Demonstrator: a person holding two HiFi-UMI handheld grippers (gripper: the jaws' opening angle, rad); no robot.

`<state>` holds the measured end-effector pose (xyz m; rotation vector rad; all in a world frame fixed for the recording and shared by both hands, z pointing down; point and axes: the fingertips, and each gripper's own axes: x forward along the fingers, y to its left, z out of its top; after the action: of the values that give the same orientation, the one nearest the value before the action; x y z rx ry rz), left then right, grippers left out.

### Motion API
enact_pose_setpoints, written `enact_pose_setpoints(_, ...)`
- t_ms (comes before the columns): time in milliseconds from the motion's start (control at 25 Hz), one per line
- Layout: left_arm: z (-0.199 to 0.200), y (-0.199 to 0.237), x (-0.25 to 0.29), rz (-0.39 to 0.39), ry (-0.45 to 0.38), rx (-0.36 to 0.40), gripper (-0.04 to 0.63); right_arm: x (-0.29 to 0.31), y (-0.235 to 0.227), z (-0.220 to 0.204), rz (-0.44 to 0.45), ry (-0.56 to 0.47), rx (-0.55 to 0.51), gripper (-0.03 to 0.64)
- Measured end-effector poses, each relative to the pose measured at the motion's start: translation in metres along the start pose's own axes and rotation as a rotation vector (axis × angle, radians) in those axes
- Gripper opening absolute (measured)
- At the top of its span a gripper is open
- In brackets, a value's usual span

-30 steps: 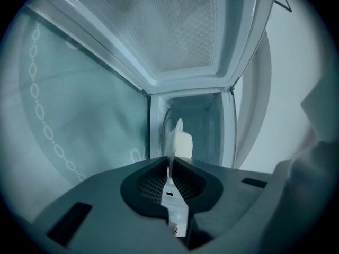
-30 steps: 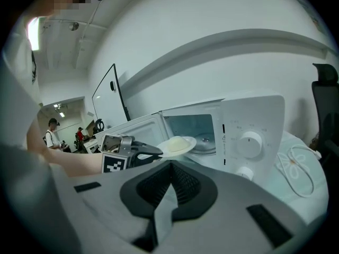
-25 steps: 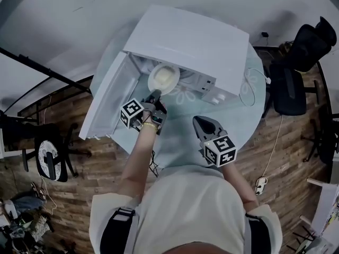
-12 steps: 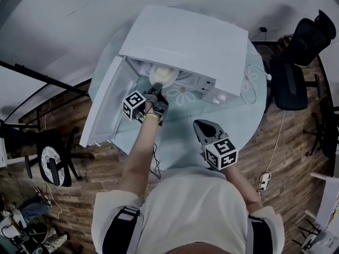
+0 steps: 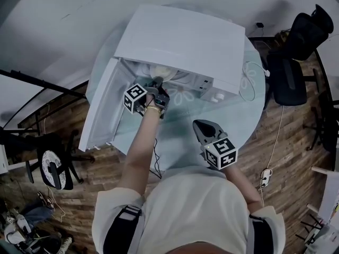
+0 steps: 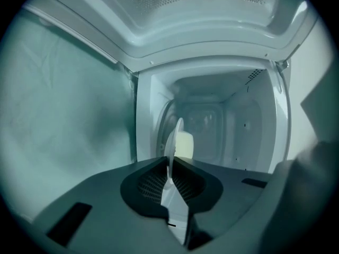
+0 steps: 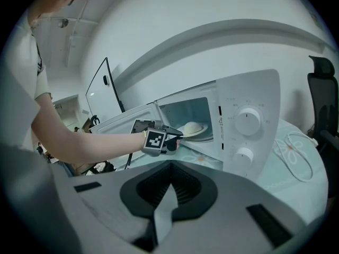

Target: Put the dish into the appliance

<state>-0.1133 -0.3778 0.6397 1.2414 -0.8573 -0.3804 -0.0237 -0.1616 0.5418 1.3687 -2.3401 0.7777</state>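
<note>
**Dish entering microwave, gripped by left tongs**

The dish (image 7: 204,131), carrying a pale mound of food (image 7: 193,126), is just inside the microwave (image 7: 249,120) cavity, with the left tongs (image 7: 177,136) pinching its rim. The right gripper view is showing this side-on. In the head view the microwave top is hiding most of the dish. The left gripper view is showing the rim edge-on between nearly closed jaws. The door (image 5: 100,105) is standing open. The right tongs (image 5: 200,127) are hovering over the bench (image 5: 175,136), jaws together, gripping nothing.

Wooden plank floor (image 5: 79,194) all around, a round pale table (image 5: 249,115) near the white wall (image 5: 53,25), black office chairs (image 5: 288,81) off right
</note>
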Motion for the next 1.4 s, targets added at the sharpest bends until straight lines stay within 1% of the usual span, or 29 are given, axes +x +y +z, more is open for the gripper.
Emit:
enact_pose_setpoints(440,0.000,0.003,0.015,0.045,0.021,0.025,0.032,0.001,0.001,-0.003,-0.002,0.005,0.006,0.006)
enact_pose_setpoints(760,-0.001,-0.002,0.014,0.076,0.031,0.099,0.034,0.003,0.007,-0.002,0.009,0.005,-0.001,0.006)
enact_pose_setpoints(920,-0.003,-0.001,0.013,0.081,0.032,0.082,0.055,0.002,0.007,-0.002,0.009,0.002,-0.001,0.006)
enact_pose_setpoints(1040,-0.005,0.000,0.013,0.092,0.036,0.091,0.090,0.001,0.008,-0.003,0.009,-0.001,-0.002,0.006)
enact_pose_setpoints(1080,-0.006,0.002,0.012,0.101,0.039,0.091,0.118,0.000,0.009,-0.003,0.009,-0.002,-0.002,0.006)
enact_pose_setpoints(1120,-0.007,0.004,0.012,0.107,0.043,0.084,0.126,0.000,0.009,-0.003,0.009,-0.003,-0.002,0.006)
enact_pose_setpoints(1240,-0.011,0.013,0.008,0.110,0.047,0.042,0.126,-0.002,0.010,-0.004,0.010,-0.004,-0.003,0.006)
enact_pose_setpoints(1400,-0.013,0.017,0.003,0.102,0.046,0.025,0.126,-0.004,0.010,-0.006,0.010,-0.004,-0.004,0.006)
